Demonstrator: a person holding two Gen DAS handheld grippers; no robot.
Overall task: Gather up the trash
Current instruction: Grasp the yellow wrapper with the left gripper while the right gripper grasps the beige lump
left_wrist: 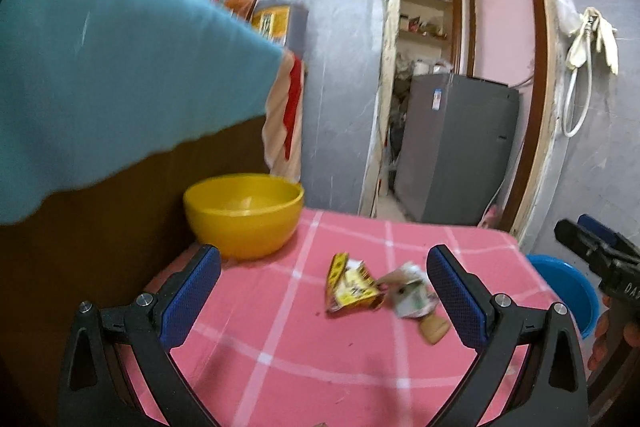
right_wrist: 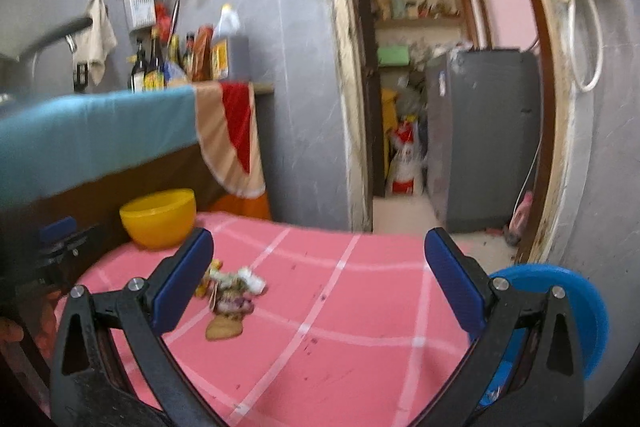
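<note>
A small pile of trash lies on the pink checked tablecloth [left_wrist: 280, 339]: a yellow snack wrapper [left_wrist: 350, 287], a crumpled white-green wrapper [left_wrist: 412, 293] and a brown biscuit piece [left_wrist: 434, 329]. My left gripper [left_wrist: 324, 291] is open, with the wrappers lying between and just beyond its blue pads. In the right wrist view the same trash pile [right_wrist: 232, 291] and biscuit [right_wrist: 224, 327] sit just right of the left fingertip. My right gripper [right_wrist: 320, 283] is open and holds nothing. It also shows at the left wrist view's right edge [left_wrist: 600, 255].
A yellow bowl [left_wrist: 244, 213] stands at the table's far left corner beside a brown cabinet draped in teal cloth [left_wrist: 100, 87]. A blue bin [right_wrist: 560, 311] sits off the table's right edge. Beyond are a grey wall, a doorway and a grey appliance [left_wrist: 460, 151].
</note>
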